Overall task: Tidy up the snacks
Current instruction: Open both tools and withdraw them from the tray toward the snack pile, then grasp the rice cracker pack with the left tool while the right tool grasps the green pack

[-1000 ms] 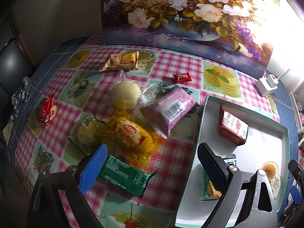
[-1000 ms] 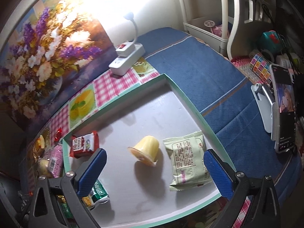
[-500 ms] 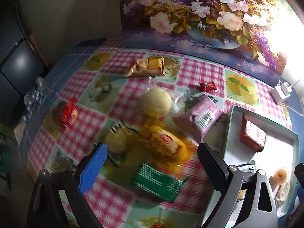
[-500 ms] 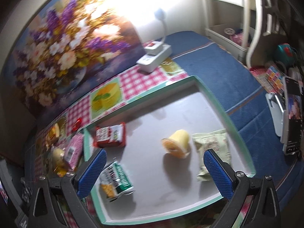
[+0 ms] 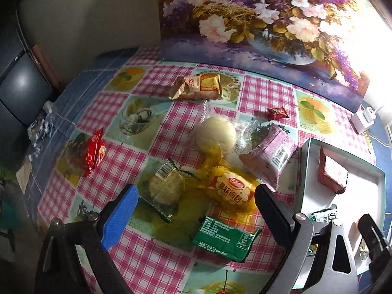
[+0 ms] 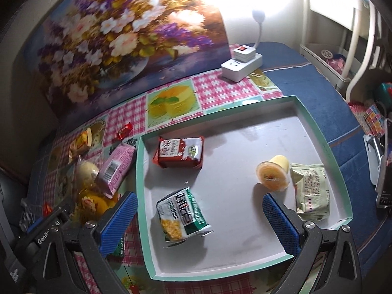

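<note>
We see both grippers, left [image 5: 193,216] and right [image 6: 198,220], fingers wide apart, holding nothing. Loose snacks crowd the worktop [image 5: 267,95]: yellow bread pack [image 5: 231,191], green packet [image 5: 224,241], pink pack [image 5: 269,156]. Tray [image 6: 316,132] carries a red packet [image 6: 180,154] and jelly cup [image 6: 274,175].

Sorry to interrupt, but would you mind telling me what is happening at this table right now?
A person is sorting snacks into a shallow tray with two handheld grippers. The left gripper is open over the loose pile on the checked cloth, with the yellow bread packet between its fingers but not gripped. The right gripper is open and empty above the tray, which holds a red packet, a green corn packet, a jelly cup and a pale green packet.
</note>
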Demonstrator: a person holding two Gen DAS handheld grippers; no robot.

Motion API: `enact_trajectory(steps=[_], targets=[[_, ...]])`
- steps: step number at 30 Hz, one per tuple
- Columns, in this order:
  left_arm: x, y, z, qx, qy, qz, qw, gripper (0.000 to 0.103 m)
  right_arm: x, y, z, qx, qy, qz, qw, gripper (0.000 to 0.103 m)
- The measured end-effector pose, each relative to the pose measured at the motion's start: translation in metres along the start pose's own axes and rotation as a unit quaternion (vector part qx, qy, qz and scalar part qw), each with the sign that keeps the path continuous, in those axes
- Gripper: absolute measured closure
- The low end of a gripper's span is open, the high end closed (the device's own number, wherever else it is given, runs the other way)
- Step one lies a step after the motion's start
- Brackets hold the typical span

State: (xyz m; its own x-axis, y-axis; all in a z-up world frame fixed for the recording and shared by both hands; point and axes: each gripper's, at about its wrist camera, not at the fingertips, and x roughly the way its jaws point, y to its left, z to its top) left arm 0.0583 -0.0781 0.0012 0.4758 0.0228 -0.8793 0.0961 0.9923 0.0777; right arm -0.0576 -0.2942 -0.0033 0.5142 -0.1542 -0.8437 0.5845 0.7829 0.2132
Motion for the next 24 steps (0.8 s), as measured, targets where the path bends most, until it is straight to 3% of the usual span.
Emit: enact_trajectory(steps=[5, 10, 20, 24], targets=[[0.005, 0.017, 0.003, -0.024, 0.005, -0.011, 0.9996, 0.007, 0.01, 0.017, -0.008, -0.012, 0.016, 0.015, 1.0, 0.0], [0.01, 0.036, 0.006, -0.051, 0.01, -0.015, 0.9985, 0.007, 0.019, 0.033, -0.016, -0.033, 0.029, 0.005, 0.999, 0.0], [0.019, 0.073, 0.01, -0.1, 0.02, -0.024, 0.9945, 0.007, 0.027, 0.043, -0.019, -0.001, 0.041, 0.061, 0.997, 0.0], [0.02, 0.087, 0.012, -0.11, 0.023, -0.019, 0.9935, 0.007, 0.032, 0.052, -0.021, -0.01, 0.046, 0.057, 0.997, 0.0]])
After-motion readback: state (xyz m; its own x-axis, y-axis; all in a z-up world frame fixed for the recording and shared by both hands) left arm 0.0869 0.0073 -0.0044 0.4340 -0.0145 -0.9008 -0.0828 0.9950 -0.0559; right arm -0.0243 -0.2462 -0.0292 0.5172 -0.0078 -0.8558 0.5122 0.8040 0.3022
